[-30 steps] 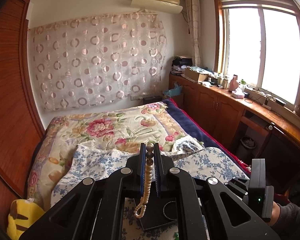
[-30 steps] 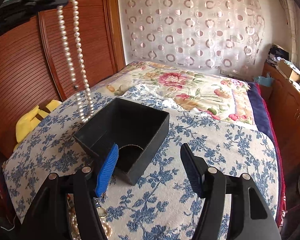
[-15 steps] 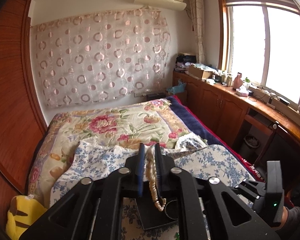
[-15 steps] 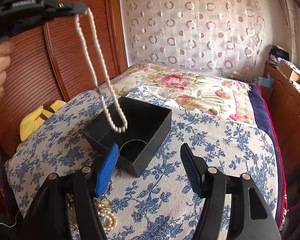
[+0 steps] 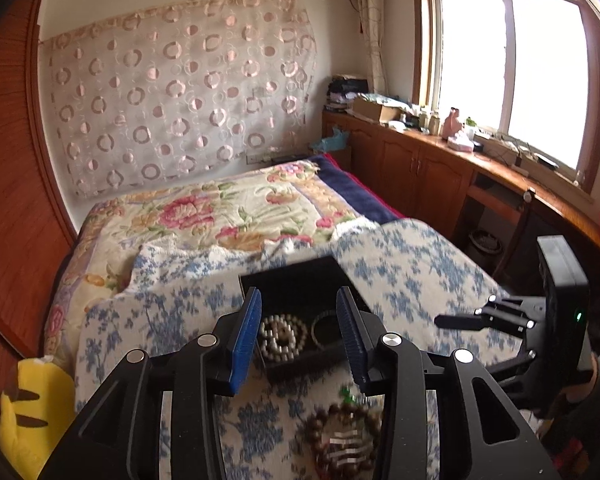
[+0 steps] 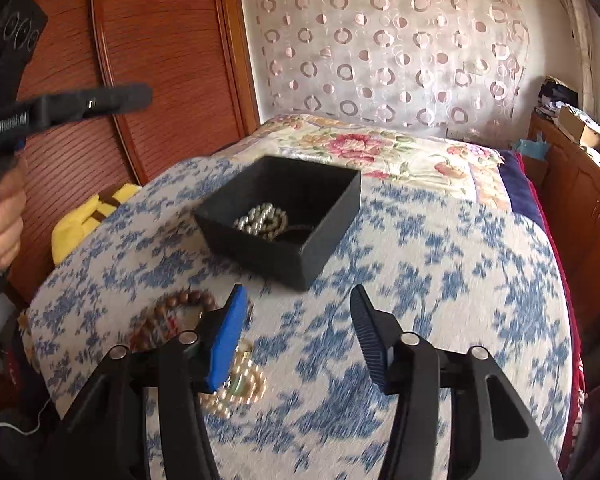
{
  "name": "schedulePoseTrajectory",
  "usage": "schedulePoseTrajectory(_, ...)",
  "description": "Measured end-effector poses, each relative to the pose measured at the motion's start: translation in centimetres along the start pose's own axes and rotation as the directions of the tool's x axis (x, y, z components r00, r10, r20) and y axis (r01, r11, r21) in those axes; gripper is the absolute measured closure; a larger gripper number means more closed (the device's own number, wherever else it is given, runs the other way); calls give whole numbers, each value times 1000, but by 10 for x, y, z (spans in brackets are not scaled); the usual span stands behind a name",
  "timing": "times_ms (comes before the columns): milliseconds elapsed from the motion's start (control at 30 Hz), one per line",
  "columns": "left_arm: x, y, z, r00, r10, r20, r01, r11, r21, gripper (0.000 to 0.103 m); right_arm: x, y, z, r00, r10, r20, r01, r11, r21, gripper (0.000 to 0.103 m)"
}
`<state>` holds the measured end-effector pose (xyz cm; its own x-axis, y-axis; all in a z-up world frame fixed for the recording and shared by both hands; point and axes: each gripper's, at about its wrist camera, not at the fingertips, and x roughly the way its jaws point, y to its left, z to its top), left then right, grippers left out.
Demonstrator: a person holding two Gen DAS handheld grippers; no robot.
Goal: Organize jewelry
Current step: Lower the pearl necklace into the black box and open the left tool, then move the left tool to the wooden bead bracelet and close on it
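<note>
left gripper (image 5: 298,332) jaws apart, empty, above black box (image 6: 284,216) | right gripper (image 6: 300,334) jaws apart, empty | pearl necklace (image 5: 280,336) coiled inside box, centre frame | wooden bead bracelet (image 5: 340,436) loose on bed (image 6: 440,280), lower centre: light, limp, slippery; pinch one bead strand | soft bedding; open room right of box.

The bed (image 6: 480,280) under my fingers, spread with a blue-flowered cloth.

On that cloth (image 5: 412,264) sits a black open box (image 6: 320,236), with a coil of pearls (image 6: 260,218) lying inside it. Nearer to me, straight on the cloth, lies a loop of brown wooden beads (image 6: 168,312), and just beside it a blurred heap of pale, gold-toned pieces (image 6: 240,388). Farther back the cloth ends and a quilt with pink flowers (image 5: 204,216) covers the bed.
</note>
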<state>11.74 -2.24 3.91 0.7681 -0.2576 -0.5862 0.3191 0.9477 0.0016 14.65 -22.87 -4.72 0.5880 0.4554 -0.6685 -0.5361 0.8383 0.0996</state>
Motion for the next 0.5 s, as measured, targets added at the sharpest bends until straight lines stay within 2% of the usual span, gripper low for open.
schedulePoseTrajectory(133, 0, 1, -27, 999, -13, -37, 12, 1000, -17, 66, -3, 10, -16, 1000, 11, -27, -11, 1000, -6, 64)
schedulePoseTrajectory(233, 4, 2, -46, 997, -15, -72, 13, 999, -30, 66, -6, 16, -28, 999, 18, -50, -18, 1000, -2, 68)
schedulePoseTrajectory(500, 29, 5, -91, 983, -56, -177, 41, 995, -88, 66, -12, 21, -61, 996, 0, -94, 3, 1000, 29, 68)
